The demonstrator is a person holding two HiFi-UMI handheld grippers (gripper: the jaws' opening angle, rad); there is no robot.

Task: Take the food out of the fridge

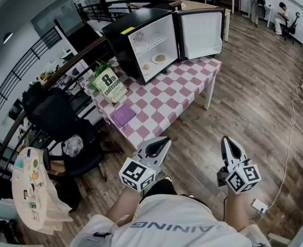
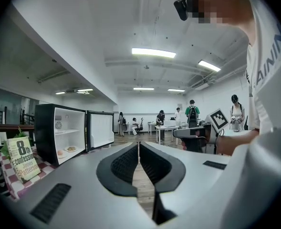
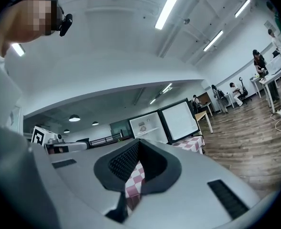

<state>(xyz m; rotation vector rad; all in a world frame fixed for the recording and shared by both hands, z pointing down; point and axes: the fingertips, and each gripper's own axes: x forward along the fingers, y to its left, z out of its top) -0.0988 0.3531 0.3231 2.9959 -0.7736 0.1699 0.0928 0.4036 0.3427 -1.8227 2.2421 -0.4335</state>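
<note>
- The black mini fridge with a white inside (image 1: pixel 141 17) stands on the table with the pink-and-white checked cloth (image 1: pixel 177 89). Its door (image 1: pixel 201 34) is swung wide open on the right side.
- The food sits inside the fridge on its lowest level. A small pinkish round item (image 1: pixel 146 67) lies towards the front, and a white plate of pale food (image 1: pixel 159 58) is just beside it, further in.
- The left gripper (image 1: pixel 166 138) is held out in front of the person, well apart from the fridge. Its jaws are together with nothing between them.
- The right gripper (image 1: pixel 225 138) is level with the left one and equally far from the fridge. Its jaws are also pressed together and empty.
- The step in hand looks like the approach, since nothing has been taken out yet.
- The next move calls for closing in on the fridge and parting one gripper's jaws. That gripper then has to enter level, under the shelf, to clamp the plate's rim or the round item without knocking its neighbour.
</note>
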